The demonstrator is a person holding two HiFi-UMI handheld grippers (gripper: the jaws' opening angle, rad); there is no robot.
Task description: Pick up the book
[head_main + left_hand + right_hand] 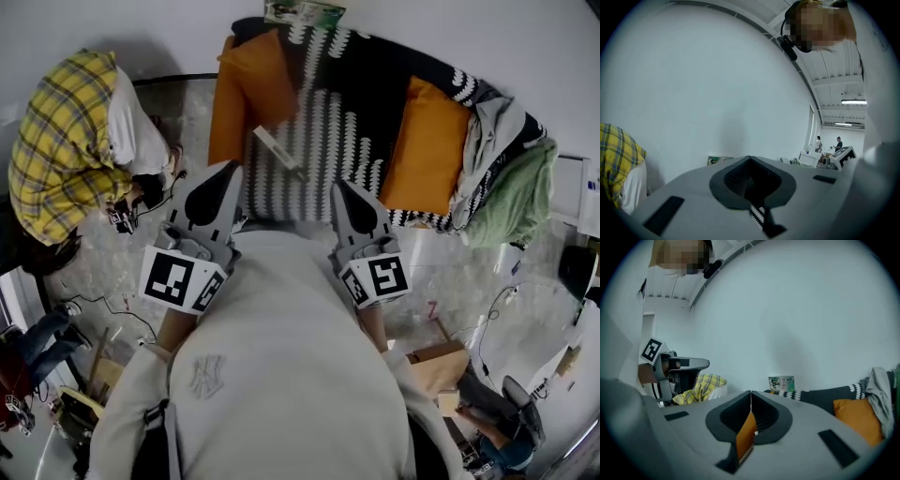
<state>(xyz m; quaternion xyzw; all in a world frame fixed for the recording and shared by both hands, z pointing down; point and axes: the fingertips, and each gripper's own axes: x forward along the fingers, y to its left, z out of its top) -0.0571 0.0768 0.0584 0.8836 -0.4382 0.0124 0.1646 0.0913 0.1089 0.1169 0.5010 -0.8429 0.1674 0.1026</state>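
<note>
**Now go get the book**

The left gripper [225, 178] and the right gripper [342, 192] are shut tight, with nothing in them. Open one wide first. Past them lie a bumpy, stripy blanket [347, 103] and soft orange cushions [427, 141]. The thin, flat book [302, 11], maybe green, stands at twelve o'clock against the wall [141, 28].

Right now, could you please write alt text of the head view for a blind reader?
A person in a white sweatshirt points the left gripper and the right gripper, both shut, at a black-and-white sofa with orange cushions. A book stands against the wall at its far edge; someone in a yellow checked shirt is at the left.
</note>
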